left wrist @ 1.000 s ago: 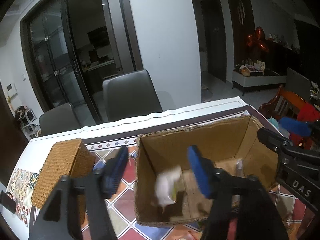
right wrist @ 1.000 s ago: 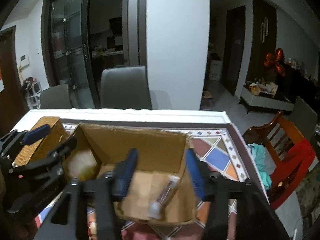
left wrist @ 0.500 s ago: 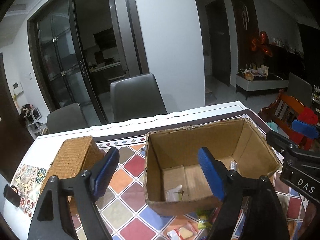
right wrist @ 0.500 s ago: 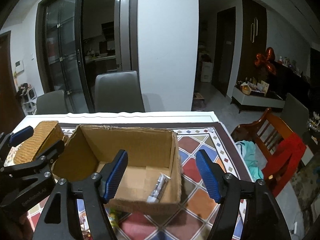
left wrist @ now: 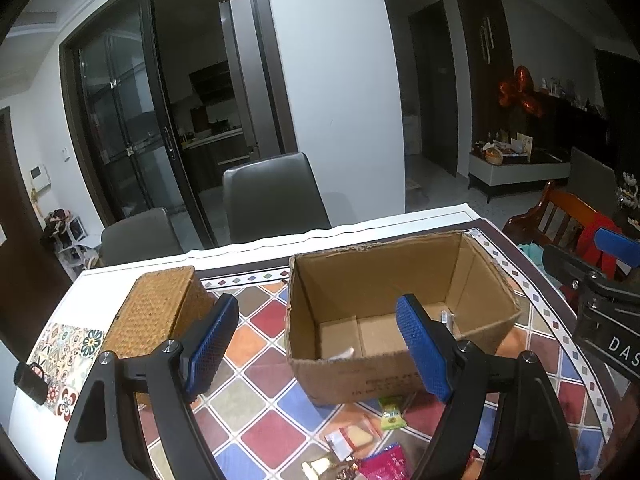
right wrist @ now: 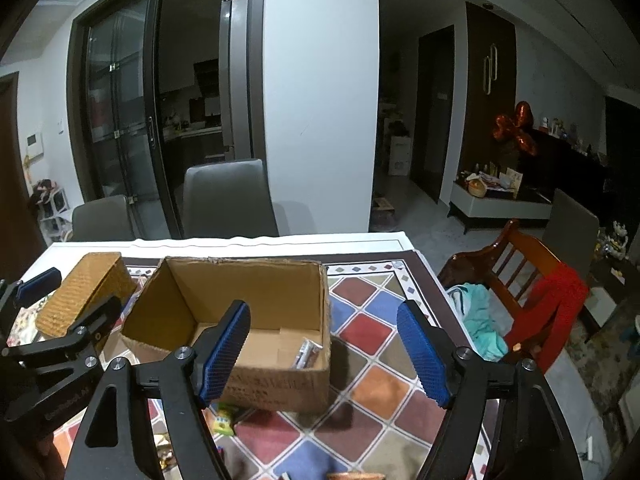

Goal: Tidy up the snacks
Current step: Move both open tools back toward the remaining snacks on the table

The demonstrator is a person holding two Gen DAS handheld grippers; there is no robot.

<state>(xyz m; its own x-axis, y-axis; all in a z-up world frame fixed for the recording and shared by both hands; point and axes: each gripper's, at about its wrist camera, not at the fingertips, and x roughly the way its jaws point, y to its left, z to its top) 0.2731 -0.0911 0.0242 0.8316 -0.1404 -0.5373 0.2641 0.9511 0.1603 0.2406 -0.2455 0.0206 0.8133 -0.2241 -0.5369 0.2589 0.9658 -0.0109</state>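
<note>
From the left wrist view, the left tongs (left wrist: 320,344) stand spread with nothing between the pads, above the patterned table (left wrist: 256,400). The cardboard box (left wrist: 400,320) sits open-topped ahead; a white packet (left wrist: 340,355) peeps up against its near wall and a slim silver stick pack (left wrist: 446,317) lies on its floor. On the table in front of the box lie loose snacks: a small green packet (left wrist: 392,412), a clear-wrapped biscuit (left wrist: 352,438) and a pink sachet (left wrist: 384,464). A closed wicker box (left wrist: 160,312) stands to the left. These packets look light, thin and crinkly, likely slippery; I would pinch one across its flat body or a sealed edge, gently, since a biscuit may crack.

From the right wrist view, the right tongs (right wrist: 324,352) are opening, with nothing between the pads. The stick pack (right wrist: 308,354) rests in the box's near right corner. A green packet (right wrist: 222,424) lies on the table just before the cardboard box (right wrist: 240,304), partly hidden by the left pad. The left tongs (right wrist: 48,304) show at the left edge.
</note>
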